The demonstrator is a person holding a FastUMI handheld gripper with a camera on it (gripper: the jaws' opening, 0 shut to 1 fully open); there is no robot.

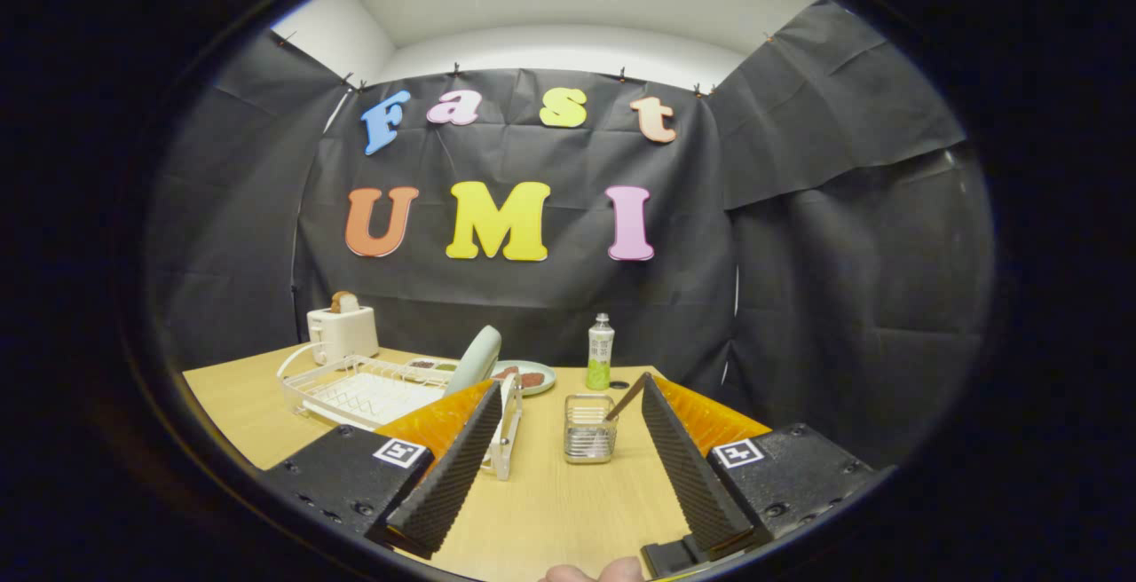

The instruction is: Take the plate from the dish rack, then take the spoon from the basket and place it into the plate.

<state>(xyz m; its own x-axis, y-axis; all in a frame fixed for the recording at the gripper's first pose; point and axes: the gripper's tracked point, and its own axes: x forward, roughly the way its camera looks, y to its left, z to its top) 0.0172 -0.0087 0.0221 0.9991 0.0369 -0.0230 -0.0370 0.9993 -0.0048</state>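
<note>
1. The hand-held gripper [568, 418] hovers above the table [550, 511], fingers spread wide, holding nothing.
2. A plate [475, 358] stands upright in the dish rack [355, 391].
3. The spoon [628, 397] leans in the basket [589, 429] between the fingers.
</note>
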